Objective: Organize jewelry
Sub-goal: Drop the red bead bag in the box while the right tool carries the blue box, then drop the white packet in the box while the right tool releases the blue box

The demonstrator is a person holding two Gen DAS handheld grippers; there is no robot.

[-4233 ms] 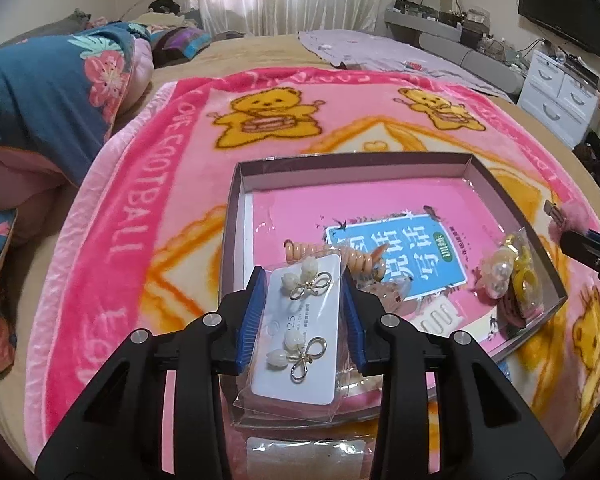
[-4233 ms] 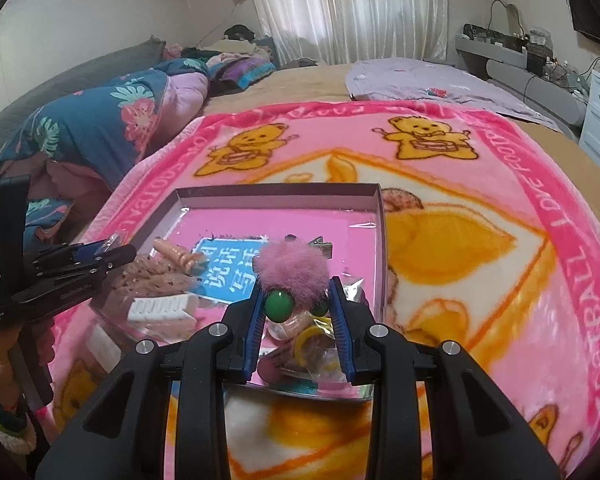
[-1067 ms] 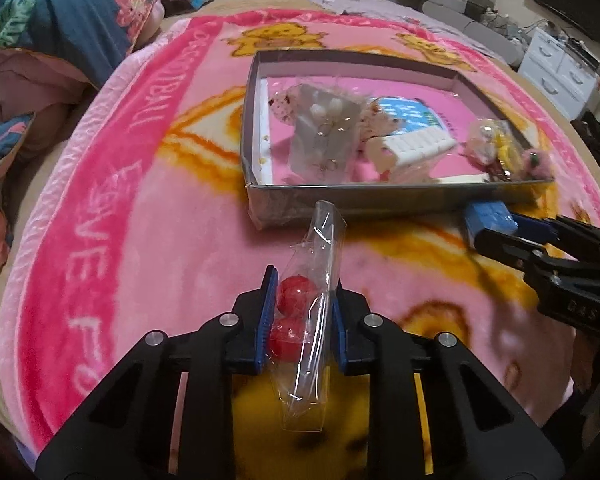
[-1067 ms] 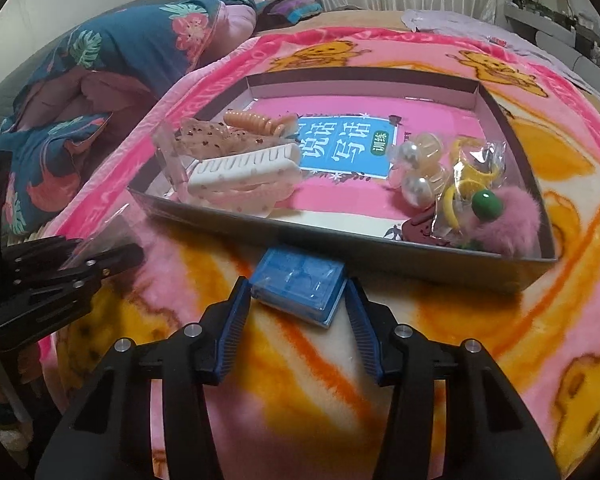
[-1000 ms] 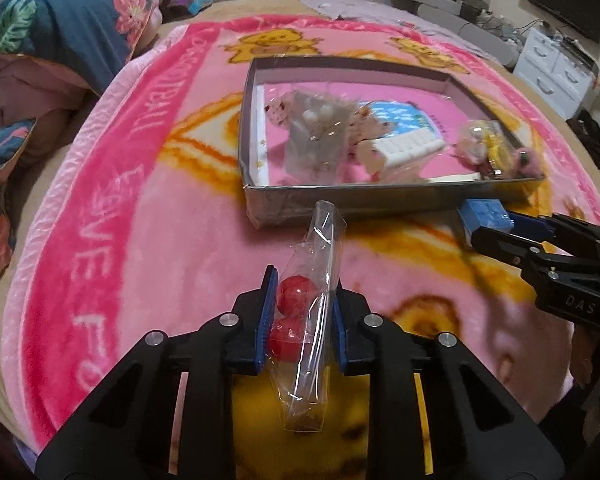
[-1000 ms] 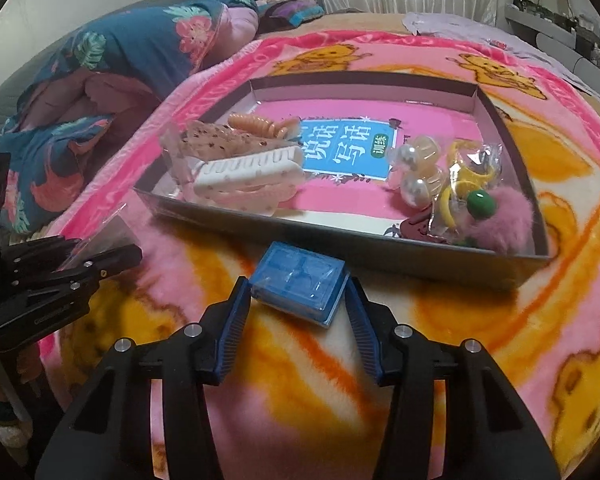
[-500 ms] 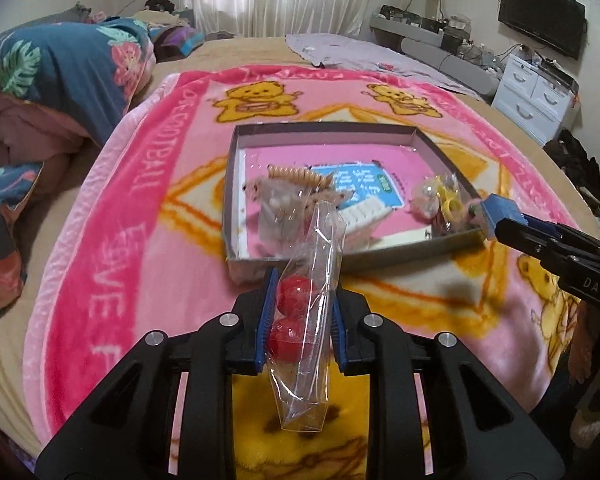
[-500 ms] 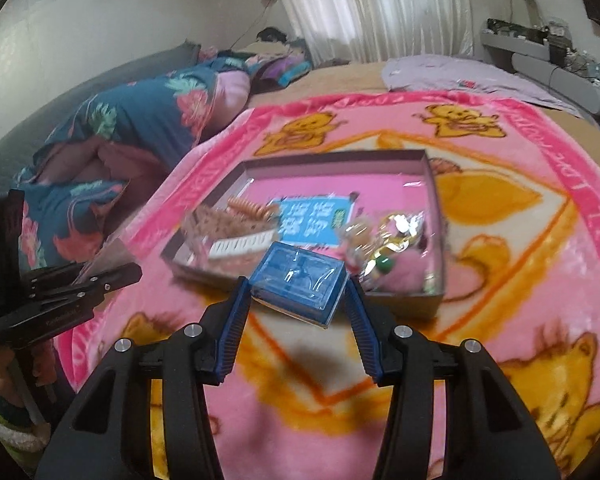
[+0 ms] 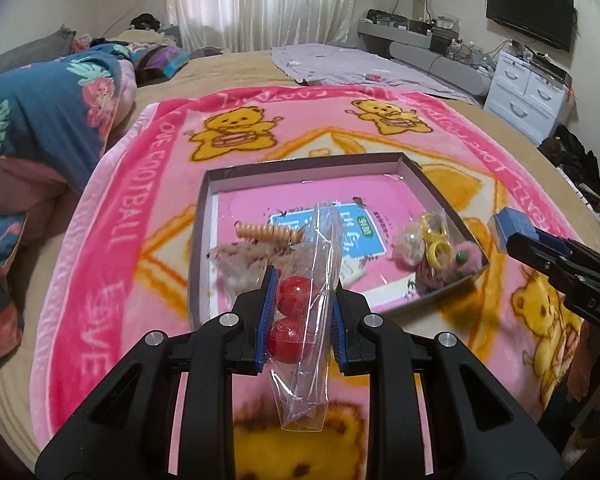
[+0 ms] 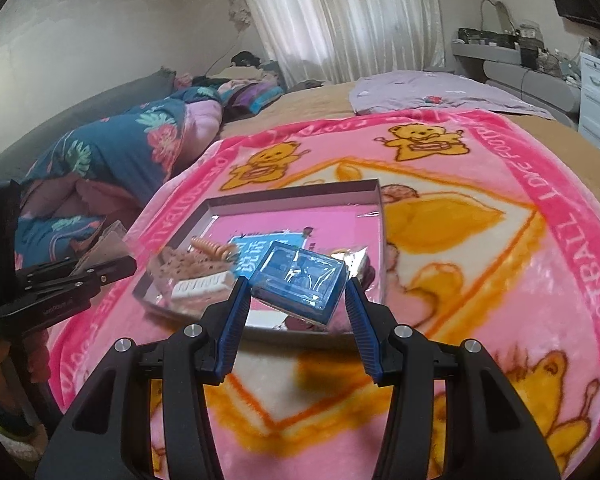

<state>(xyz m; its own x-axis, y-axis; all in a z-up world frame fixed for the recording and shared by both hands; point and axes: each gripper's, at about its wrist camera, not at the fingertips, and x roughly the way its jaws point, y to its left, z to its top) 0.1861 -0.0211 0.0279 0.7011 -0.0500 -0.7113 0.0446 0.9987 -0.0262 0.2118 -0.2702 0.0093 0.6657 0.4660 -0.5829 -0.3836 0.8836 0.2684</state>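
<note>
We hold two things above the pink bear blanket (image 9: 112,216) on the bed. Our left tool (image 9: 300,316) is clamped on a clear plastic bag (image 9: 314,320) with two red beads (image 9: 290,314) inside (the bag stands nearly upright between the blue pads). Our right tool (image 10: 296,312) grips a small blue jewelry box (image 10: 298,276), tilted, by its sides. Beyond both lies the shallow grey tray (image 9: 198,240), already carrying a coiled orange hair tie (image 9: 266,232), yellow rings in a packet (image 9: 436,240) and a pink pom-pom (image 9: 470,258) in its right corner.
</note>
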